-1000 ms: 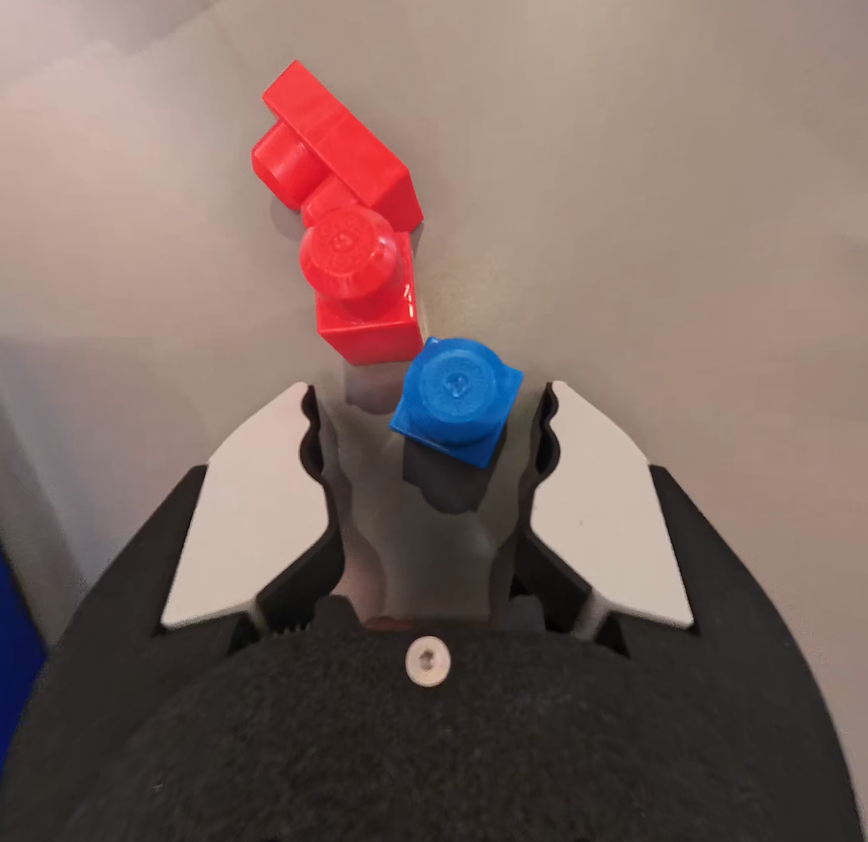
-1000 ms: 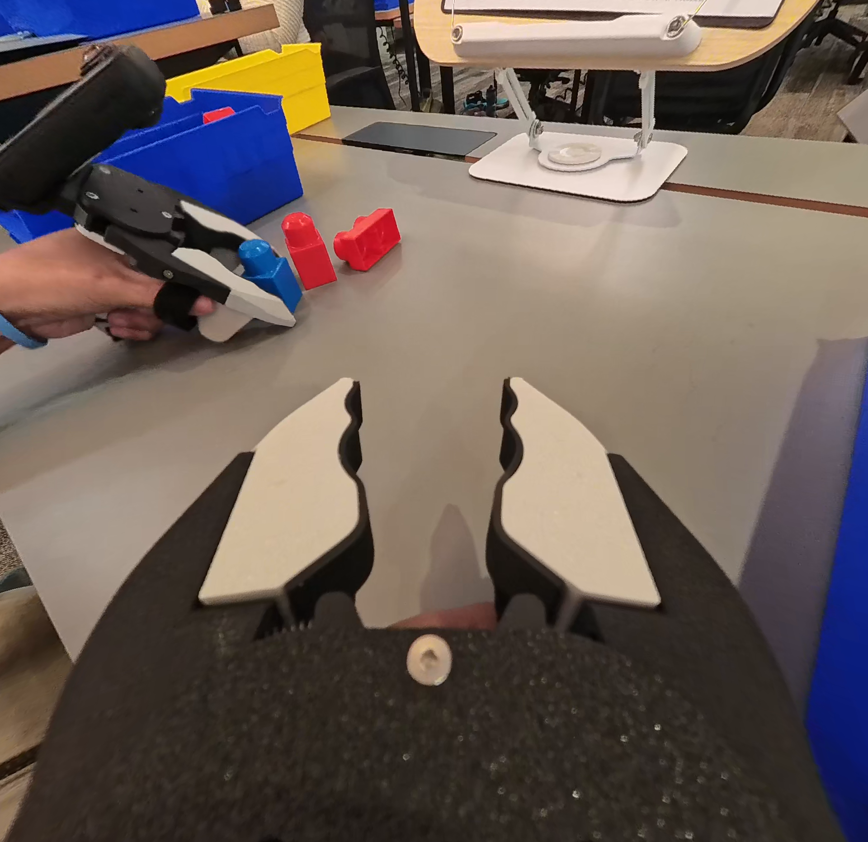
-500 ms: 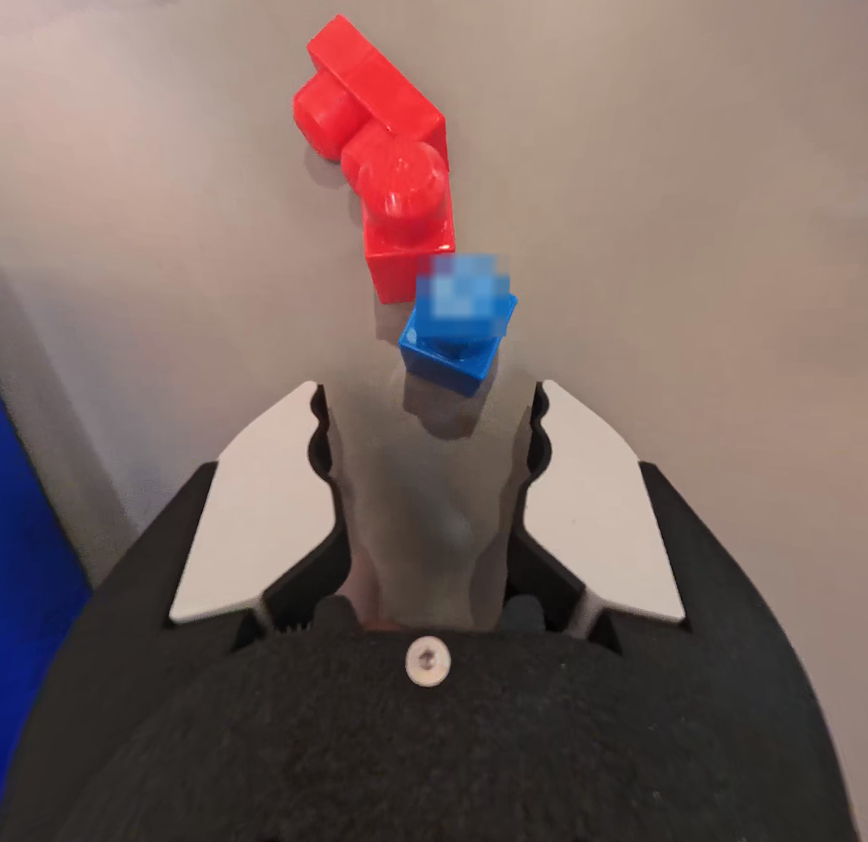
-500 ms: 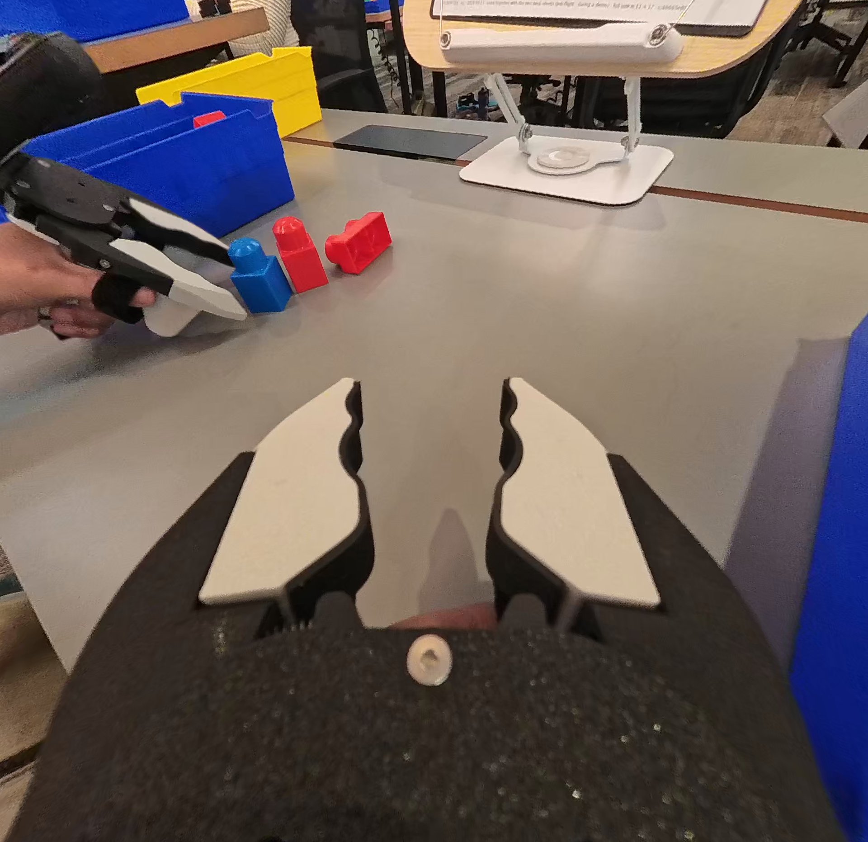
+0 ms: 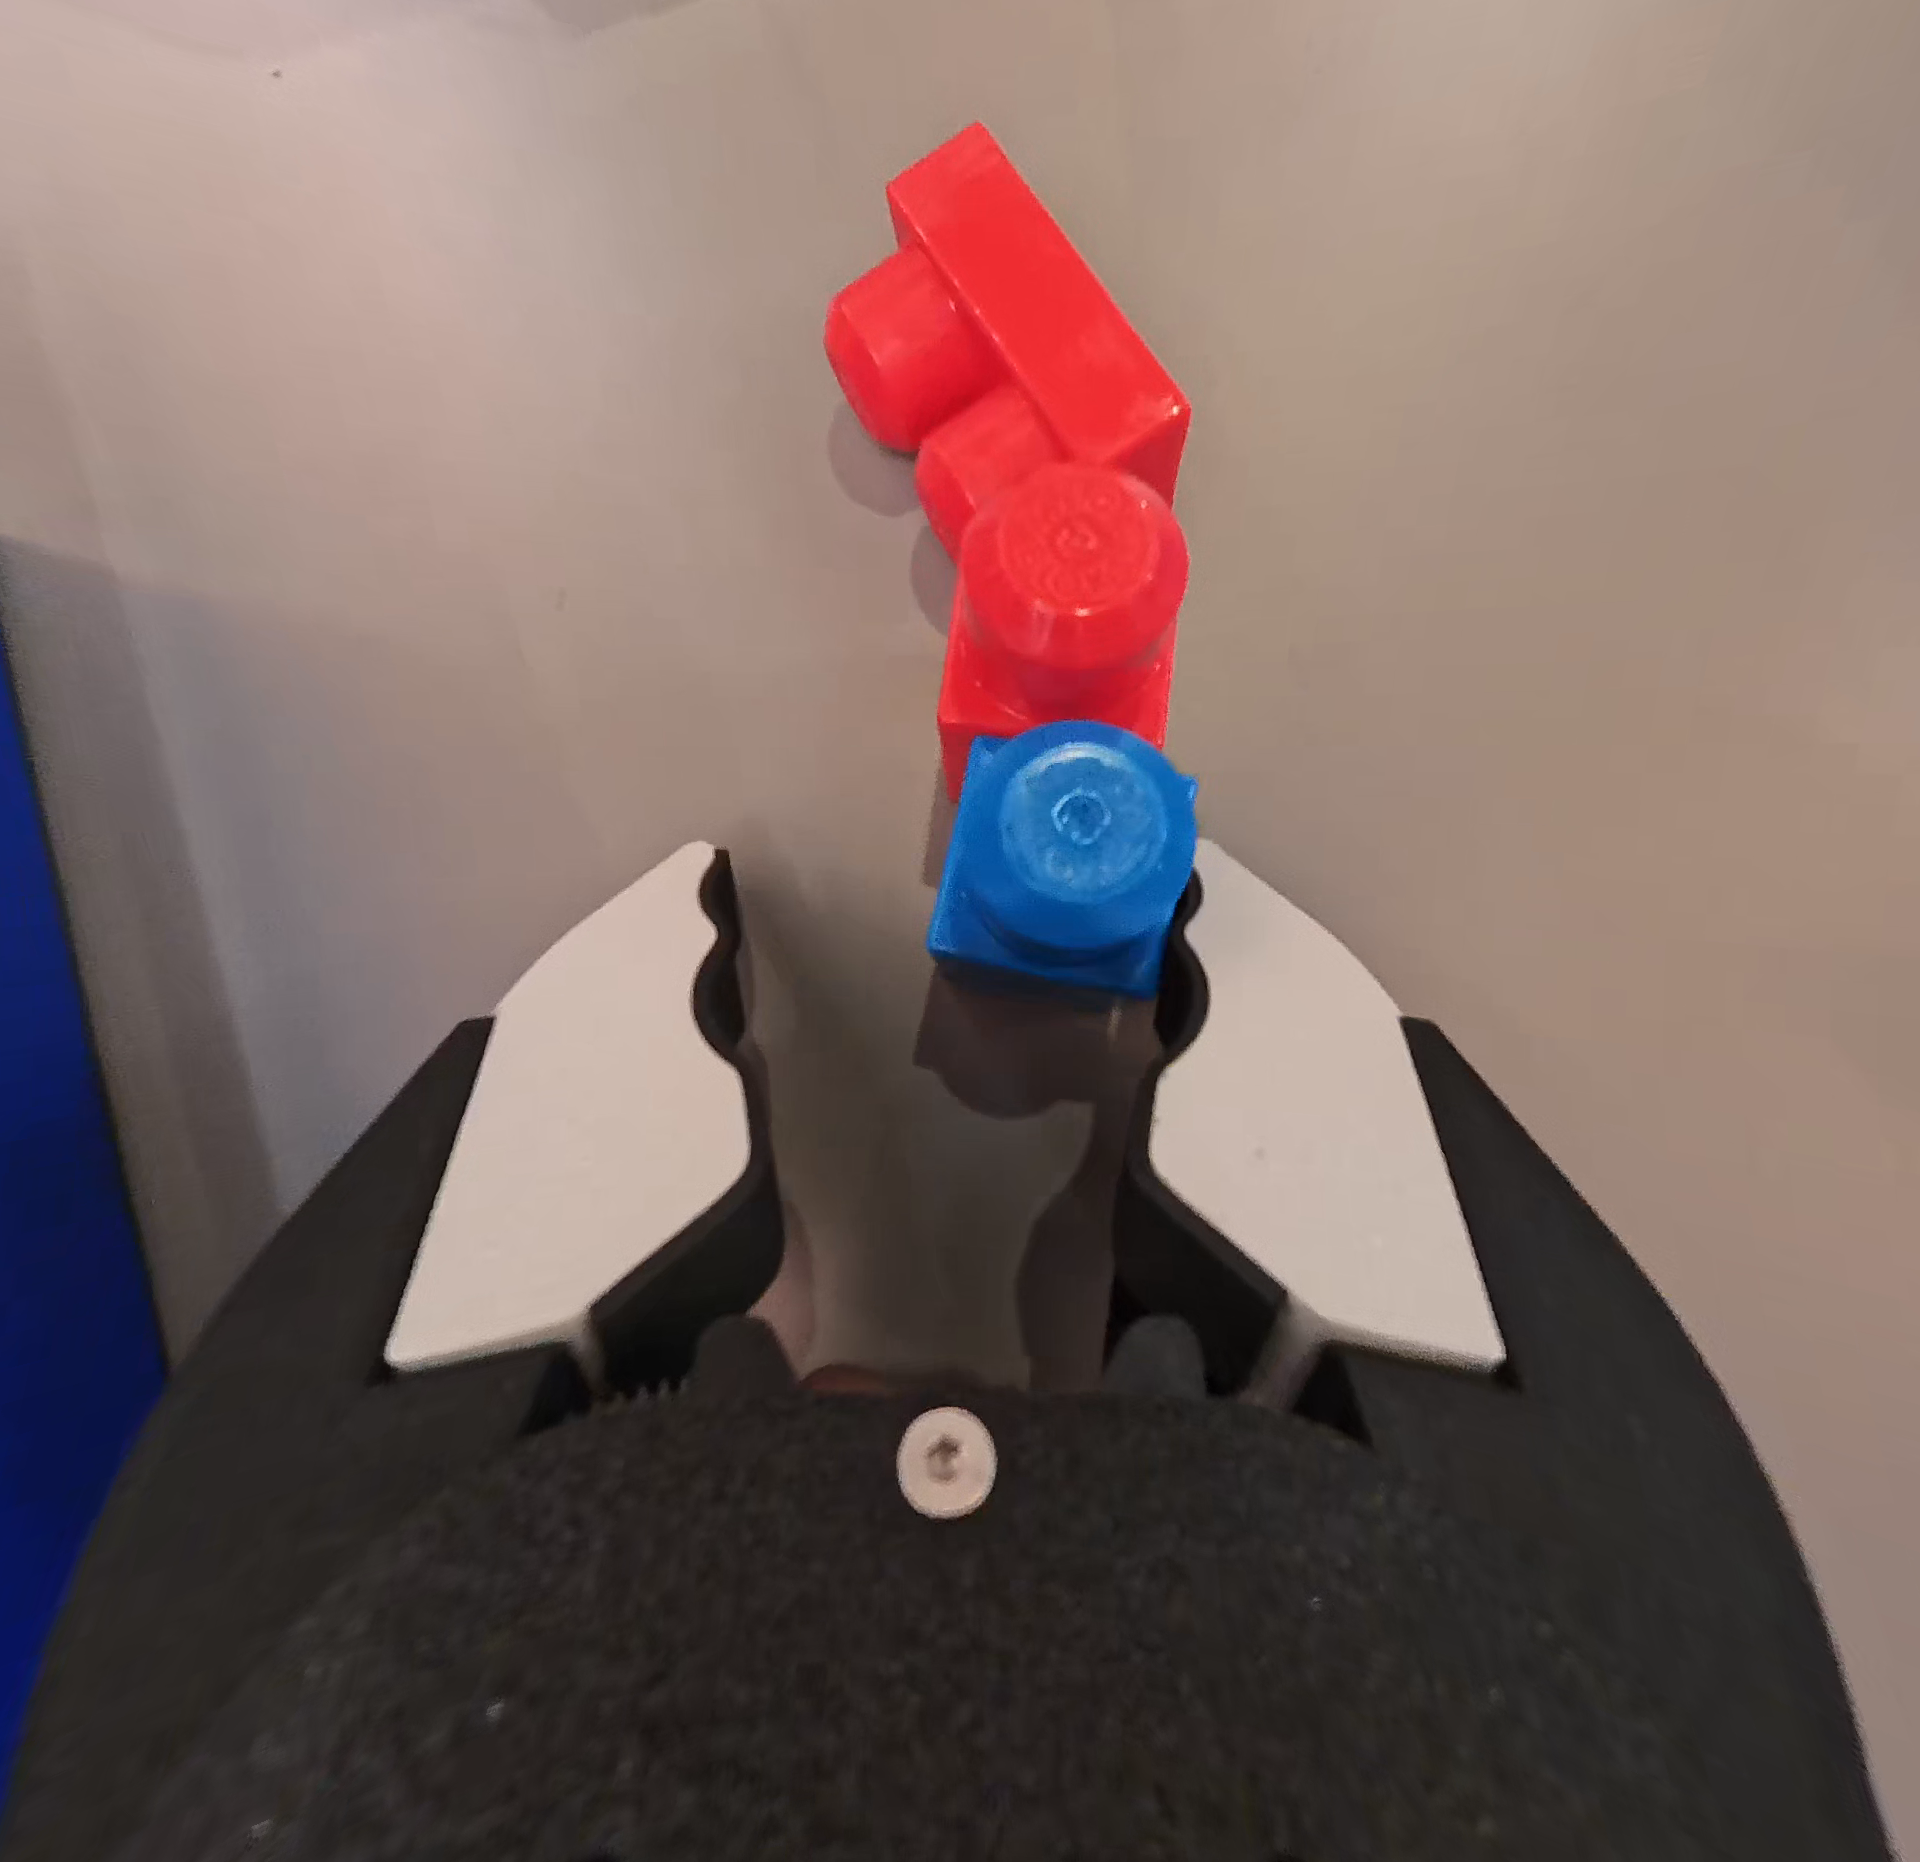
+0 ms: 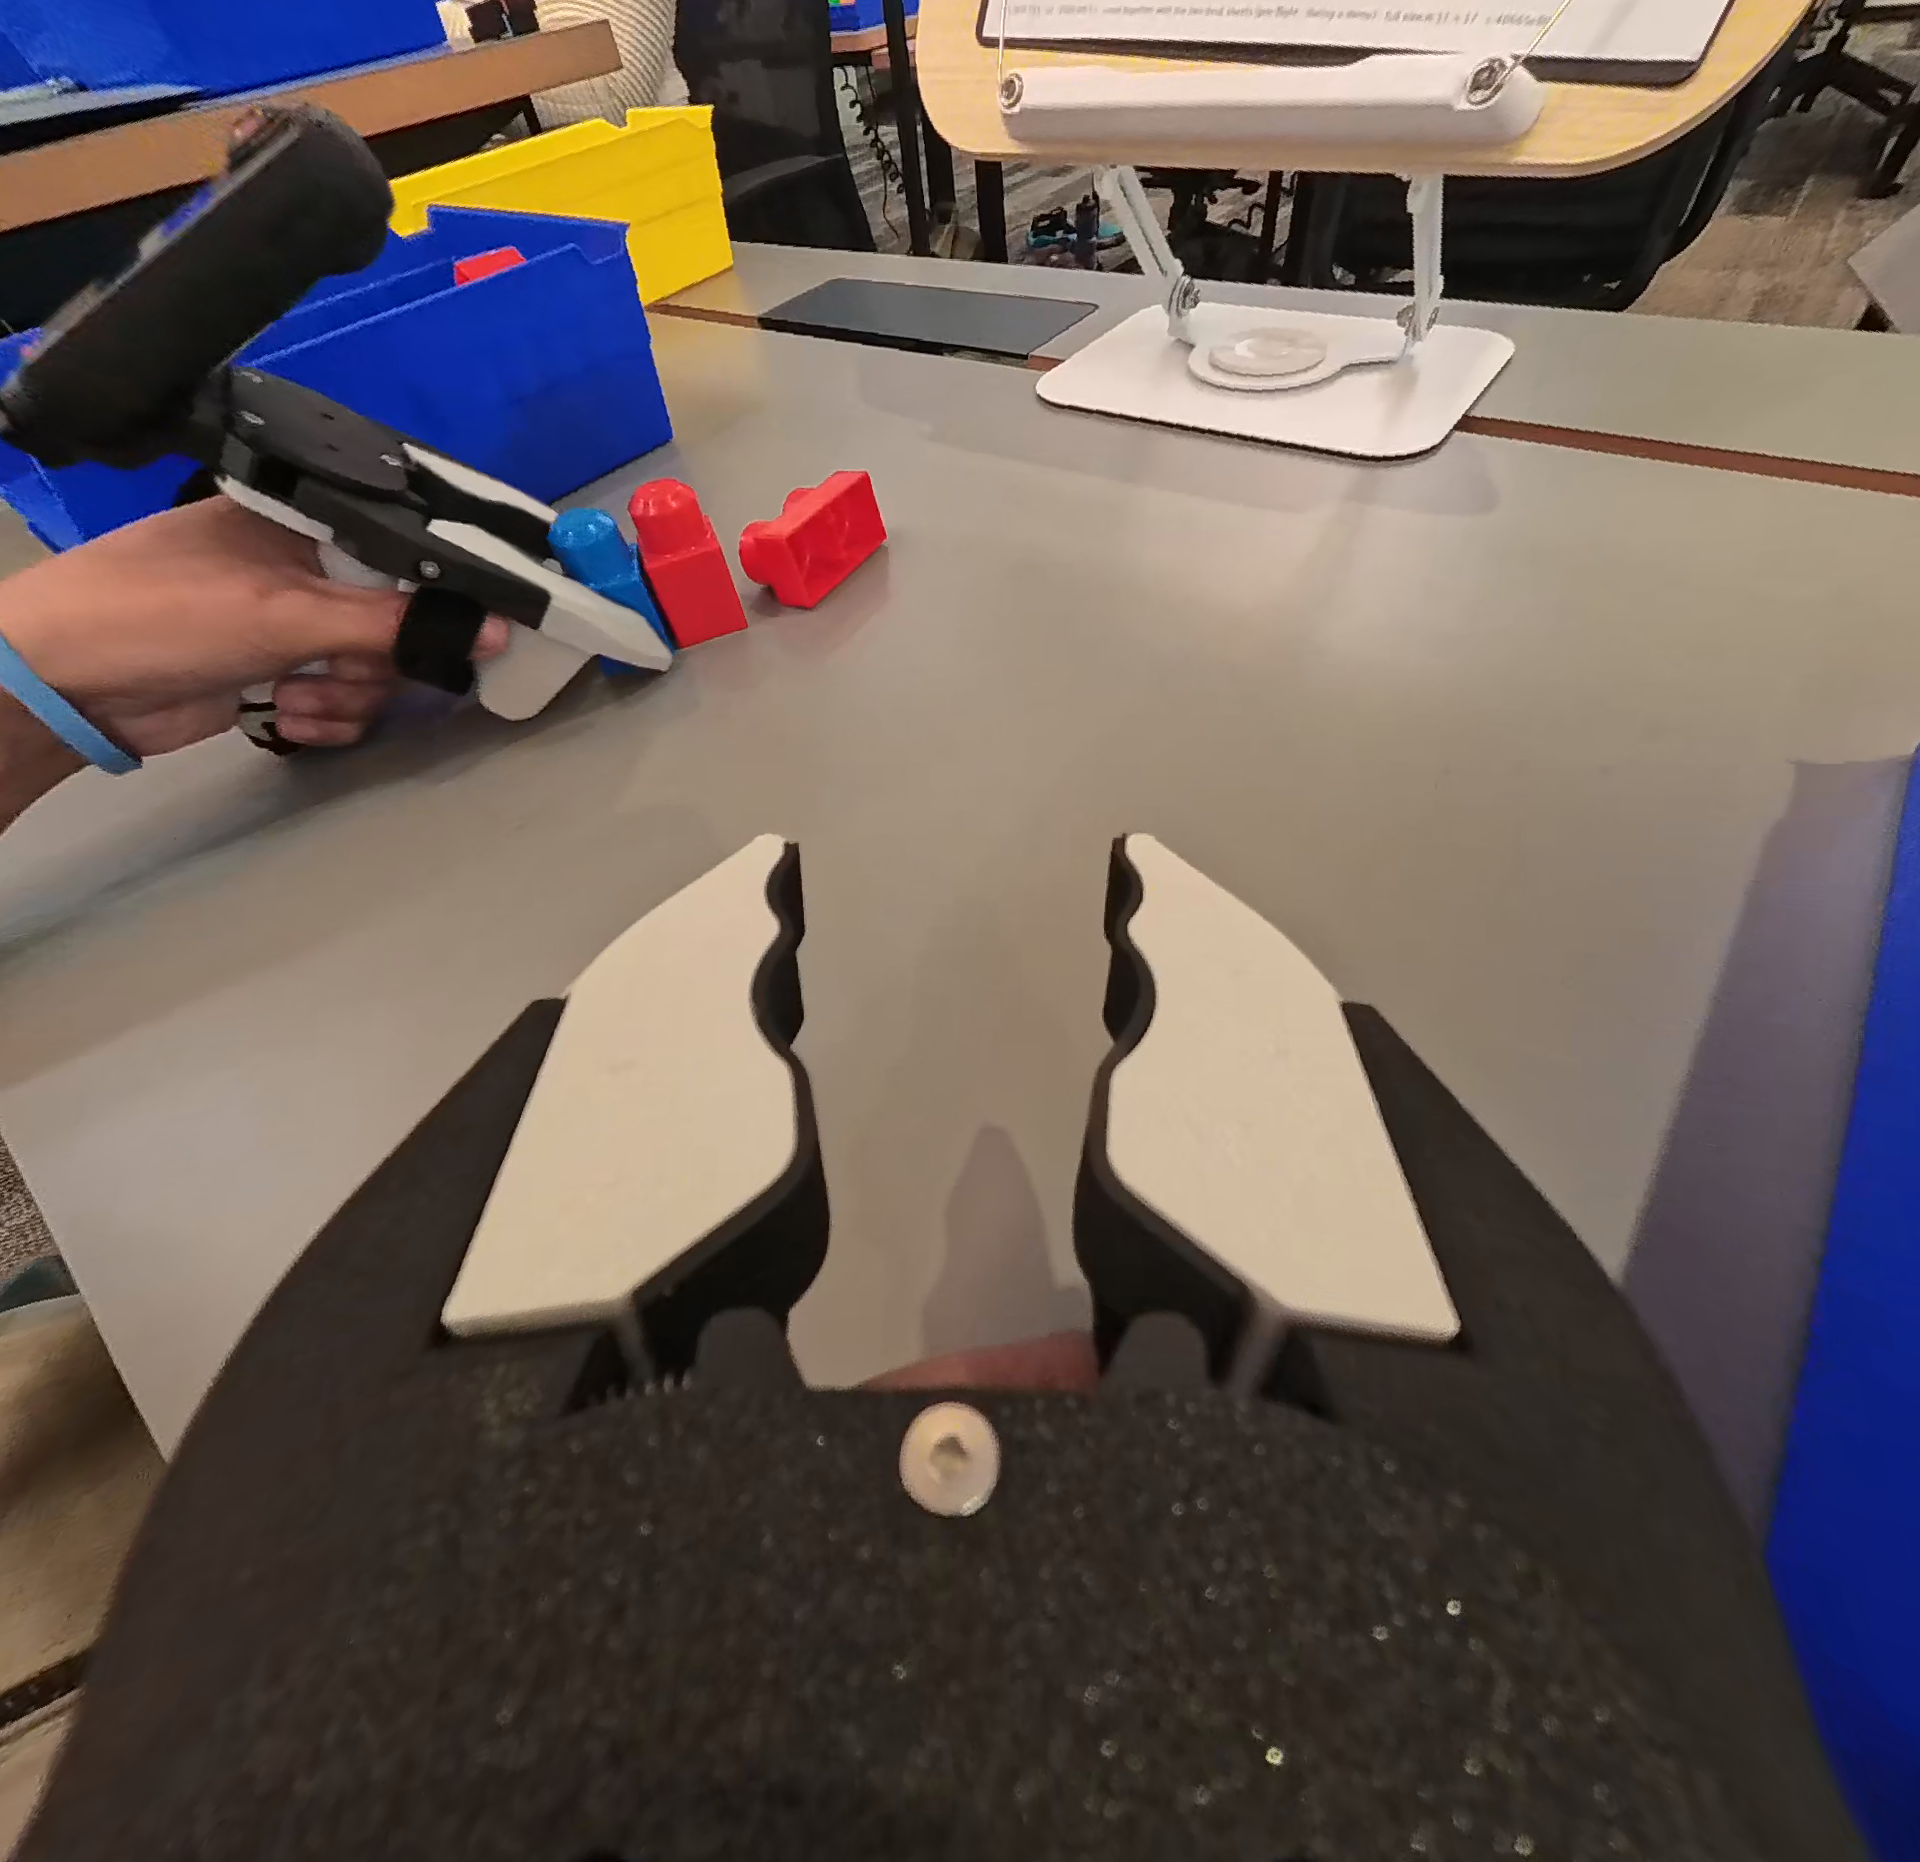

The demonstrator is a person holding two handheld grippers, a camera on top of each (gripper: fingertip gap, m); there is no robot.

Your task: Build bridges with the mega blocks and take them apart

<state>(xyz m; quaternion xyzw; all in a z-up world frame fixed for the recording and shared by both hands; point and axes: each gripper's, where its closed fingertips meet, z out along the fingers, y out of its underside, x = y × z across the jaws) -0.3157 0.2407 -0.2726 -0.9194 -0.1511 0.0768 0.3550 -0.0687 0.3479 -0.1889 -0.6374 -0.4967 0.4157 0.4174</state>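
A blue one-stud block (image 5: 1060, 877) stands on the grey table (image 5: 1455, 462), touching a red one-stud block (image 5: 1060, 617) behind it. A red two-stud block (image 5: 1008, 326) lies on its side farther back. My left gripper (image 5: 956, 877) is open, with the blue block between its fingertips and against the right finger. In the right wrist view the left gripper (image 6: 613, 597) reaches in from the left around the blue block (image 6: 587, 560), next to the red block (image 6: 686, 576) and the two-stud block (image 6: 816, 550). My right gripper (image 6: 956, 856) is open and empty above the table.
A blue bin (image 6: 468, 378) and a yellow bin (image 6: 623, 181) stand at the back left. A white stand (image 6: 1278, 378) holding a board is at the back. A person's hand (image 6: 208, 617) holds the left gripper. A blue surface (image 6: 1860, 1293) borders the right edge.
The left gripper drew back from the blue block, then came forward again around it. The blue block now touches the red one-stud block. The right gripper has barely moved.
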